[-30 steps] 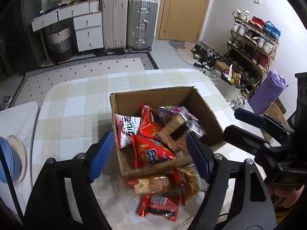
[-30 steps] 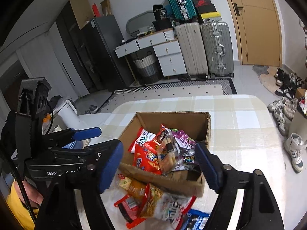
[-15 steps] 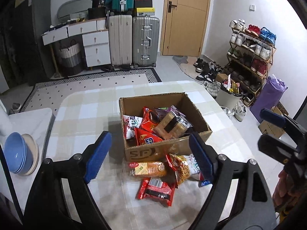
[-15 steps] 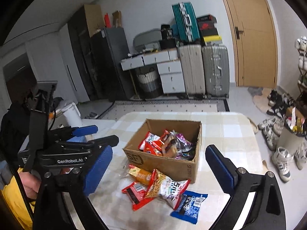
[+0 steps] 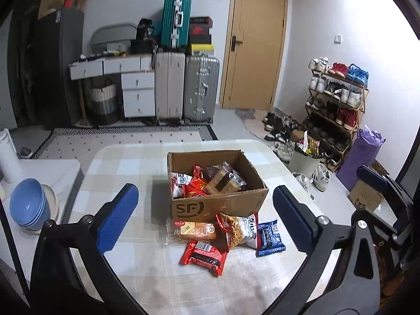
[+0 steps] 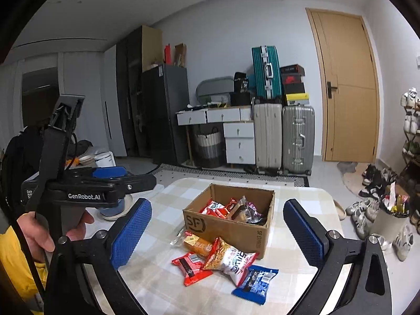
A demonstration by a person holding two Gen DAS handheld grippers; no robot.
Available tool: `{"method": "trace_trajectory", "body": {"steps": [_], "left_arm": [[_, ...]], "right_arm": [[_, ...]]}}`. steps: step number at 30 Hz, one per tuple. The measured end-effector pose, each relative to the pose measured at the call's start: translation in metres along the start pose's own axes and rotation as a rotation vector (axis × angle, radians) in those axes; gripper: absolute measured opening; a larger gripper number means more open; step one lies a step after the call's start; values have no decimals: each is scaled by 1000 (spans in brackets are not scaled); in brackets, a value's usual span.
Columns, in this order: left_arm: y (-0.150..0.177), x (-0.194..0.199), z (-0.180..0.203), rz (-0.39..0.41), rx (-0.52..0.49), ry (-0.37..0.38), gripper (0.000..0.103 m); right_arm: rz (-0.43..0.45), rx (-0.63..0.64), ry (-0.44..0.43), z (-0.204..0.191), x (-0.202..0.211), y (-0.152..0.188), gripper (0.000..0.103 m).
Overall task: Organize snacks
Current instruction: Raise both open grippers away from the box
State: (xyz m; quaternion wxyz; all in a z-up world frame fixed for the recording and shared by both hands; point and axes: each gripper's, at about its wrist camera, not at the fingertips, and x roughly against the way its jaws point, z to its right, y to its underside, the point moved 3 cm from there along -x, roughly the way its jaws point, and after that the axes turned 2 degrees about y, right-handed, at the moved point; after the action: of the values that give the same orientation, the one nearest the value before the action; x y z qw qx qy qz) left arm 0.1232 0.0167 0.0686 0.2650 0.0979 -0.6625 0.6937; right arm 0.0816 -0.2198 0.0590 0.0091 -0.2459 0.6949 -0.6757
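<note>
Both grippers, left [image 5: 204, 220] still opening and right [image 6: 218, 232] wide, hang empty above the table [image 5: 126, 162]; four snack packets [image 5: 240, 229] (one blue) lie against the half-filled cardboard box [image 5: 218, 204] mid-table.

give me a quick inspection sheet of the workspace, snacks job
Surface: table with a pale checked cloth, bare around the box.
Job's things: open cardboard box part-filled with packets; in front of it, on the cloth, lie four loose packets: an orange bread packet, a red packet, a noodle packet and a blue packet.
Clutter: blue bowls on the side surface next to the table.
Grippers: left claw opening, nothing between its pads; right claw open and empty.
Cables: dark cable on the left claw's handle.
Surroundings: suitcases, drawers, door, shoe rack.
</note>
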Motion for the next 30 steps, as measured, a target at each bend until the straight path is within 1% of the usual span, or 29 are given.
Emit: {"method": "trace_trajectory", "body": {"steps": [4, 5, 7, 9, 10, 14, 16, 19, 21, 23, 26, 30], "left_arm": [[24, 28, -1, 74, -11, -29, 102], [29, 29, -1, 83, -8, -34, 102], [45, 30, -5, 87, -5, -38, 102], [64, 28, -8, 74, 5, -48, 102], [72, 24, -10, 65, 10, -49, 102], [112, -2, -17, -29, 45, -55, 102], [131, -15, -20, -75, 70, -34, 102], [153, -34, -21, -134, 83, -35, 102], [160, -46, -22, -159, 93, -32, 102], [164, -53, -23, -164, 87, -53, 102], [169, -71, -22, -208, 51, -100, 102], [172, -81, -21, -222, 50, -83, 102]], "right_arm": [[51, -12, 8, -4, 17, 20, 102], [56, -16, 3, -5, 20, 25, 102], [45, -19, -9, -7, 21, 36, 102], [29, -26, -1, -6, 19, 48, 102], [15, -35, 1, -6, 17, 56, 102], [-61, -96, 10, 1, 3, 90, 102], [-95, -128, 10, 4, -5, 103, 102], [-143, -154, 16, 8, -17, 121, 102], [-165, -162, 37, 11, -24, 128, 102], [-177, -174, 42, 13, -27, 132, 102], [-190, -185, 42, 16, -32, 136, 102], [-207, -188, 54, 20, -38, 139, 102]]}}
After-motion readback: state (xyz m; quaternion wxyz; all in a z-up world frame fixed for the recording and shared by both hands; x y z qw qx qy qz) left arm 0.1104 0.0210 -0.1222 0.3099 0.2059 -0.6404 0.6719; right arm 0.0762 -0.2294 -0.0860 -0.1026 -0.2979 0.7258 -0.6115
